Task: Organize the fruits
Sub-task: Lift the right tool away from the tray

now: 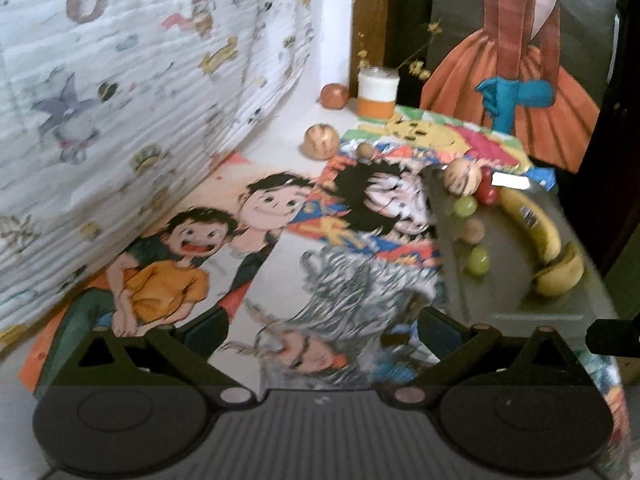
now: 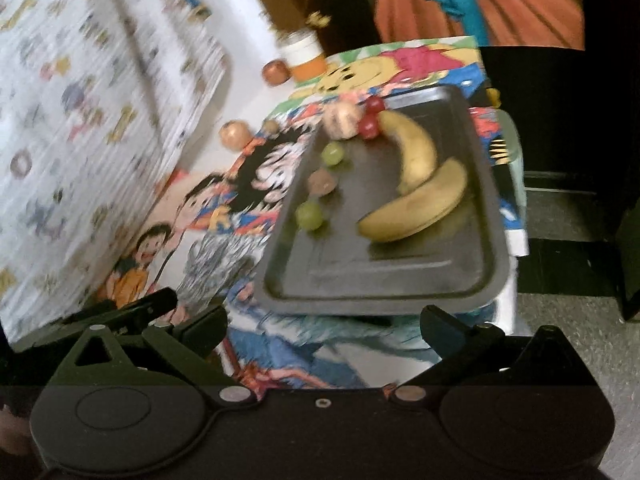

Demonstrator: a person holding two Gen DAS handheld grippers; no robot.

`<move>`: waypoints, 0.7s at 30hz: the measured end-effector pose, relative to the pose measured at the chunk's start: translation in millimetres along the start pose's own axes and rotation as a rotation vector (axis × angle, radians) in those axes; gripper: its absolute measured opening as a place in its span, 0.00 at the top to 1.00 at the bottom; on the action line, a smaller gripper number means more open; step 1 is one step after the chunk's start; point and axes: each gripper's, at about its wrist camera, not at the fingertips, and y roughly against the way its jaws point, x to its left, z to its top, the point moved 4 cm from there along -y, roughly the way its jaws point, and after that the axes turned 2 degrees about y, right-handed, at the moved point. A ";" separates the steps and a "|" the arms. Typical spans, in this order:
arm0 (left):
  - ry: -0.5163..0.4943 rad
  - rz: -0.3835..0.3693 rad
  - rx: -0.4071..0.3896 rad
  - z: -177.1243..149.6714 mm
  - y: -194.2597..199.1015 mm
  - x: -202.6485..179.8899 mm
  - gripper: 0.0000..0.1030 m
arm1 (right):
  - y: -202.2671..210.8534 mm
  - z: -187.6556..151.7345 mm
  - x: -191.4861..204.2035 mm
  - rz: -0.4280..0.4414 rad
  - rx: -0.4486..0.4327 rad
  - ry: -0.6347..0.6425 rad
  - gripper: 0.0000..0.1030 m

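fruit half gathered, both grippers wide and empty

two bananas lie crossed on the dark tray, toward its right side. they look soft and easily bruised, so i'd judge a light hold across the thick middle of one to be safest, not at the tips or stem. along the tray's left edge sit two green grapes with a small brown nut-like piece between them, and at the far corner a cluster of red grapes touches a pale round fruit. the grapes are small, smooth and likely to roll or squash; a gentle pinch straight over the top would suit them.

off the tray, on the cartoon-printed covering, a tan round fruit and a tiny brown ball rest near each other, and a reddish fruit sits farther back beside a white-and-orange jar. these firmer round ones (probably the ones left to collect) should take a grip across their widest part.

the left gripper hovers over the covering with its jaws spread wide, nothing between them. the right gripper hangs before the tray's near rim, likewise spread and holding nothing.
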 end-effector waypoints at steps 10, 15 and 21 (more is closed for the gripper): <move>0.050 0.108 0.048 -9.5 -8.4 50.1 0.00 | -23.7 -3.1 22.5 -0.006 0.088 0.097 0.01; 0.049 0.126 0.043 -5.5 -10.8 65.1 0.00 | -31.6 6.5 25.8 -0.017 0.106 0.135 0.01; 0.012 0.133 -0.005 23.5 -20.5 71.3 0.00 | -26.6 45.7 42.5 -0.058 0.032 0.288 0.01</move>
